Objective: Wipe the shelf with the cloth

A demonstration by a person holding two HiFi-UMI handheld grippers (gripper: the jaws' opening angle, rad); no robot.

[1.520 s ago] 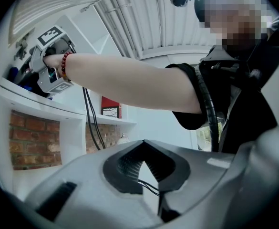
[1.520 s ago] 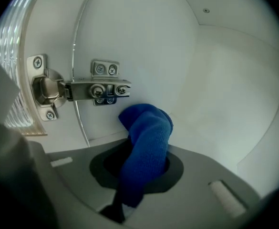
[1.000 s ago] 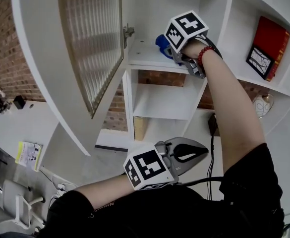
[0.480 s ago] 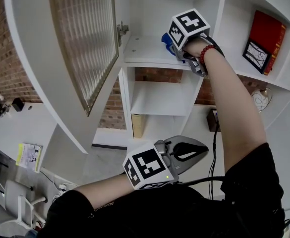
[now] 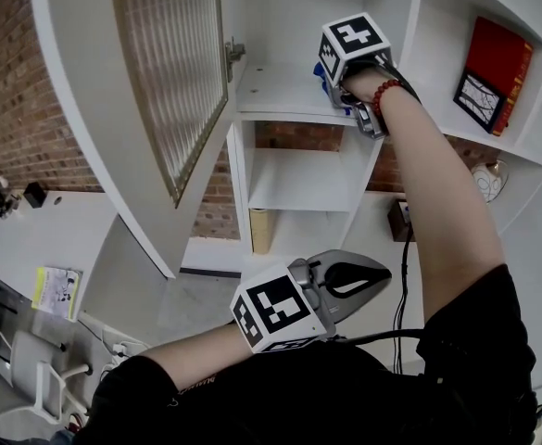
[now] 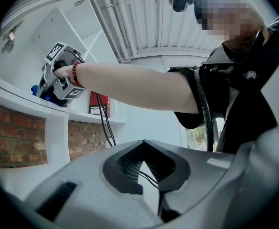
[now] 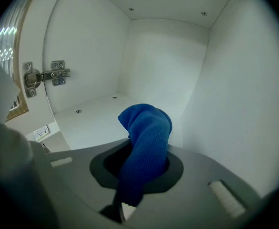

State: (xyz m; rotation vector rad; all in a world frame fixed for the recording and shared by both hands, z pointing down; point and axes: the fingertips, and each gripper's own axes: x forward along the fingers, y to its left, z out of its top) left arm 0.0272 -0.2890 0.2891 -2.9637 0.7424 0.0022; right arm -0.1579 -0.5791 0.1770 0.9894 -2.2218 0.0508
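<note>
Up at the top, the right gripper [image 5: 335, 89] is pressed in over the white shelf [image 5: 271, 95], and from the head view only a scrap of the blue cloth [image 5: 319, 69] peeks out past the marker cube, near the right-hand corner of the compartment. The right gripper view gives the real story: the jaws are clamped on the cloth, which bulges up between them in a rounded fold and hangs out over the shelf board close to the right side wall. That same view also picks up the metal hinge [image 7: 41, 75] on the left wall, plus small holes dotted in the board, none of which the head camera resolves clearly. Down low, the left gripper [image 5: 372, 281] sits against the person's chest, well apart from the shelf; its own view shows the jaws closed together, tips meeting, with nothing held between them. Looking up from there, the left gripper view catches the outstretched arm [image 6: 139, 87] with a red bead bracelet [image 6: 74, 74] at the wrist, and the cloth as a dark blue lump resting at the shelf's front edge under the gripper. The head view alone takes in the ribbed-glass cabinet door [image 5: 173, 72] swung open at left, a red book [image 5: 497, 72] leaning in the neighbouring compartment, and the brick wall [image 5: 20, 82] behind.
</note>
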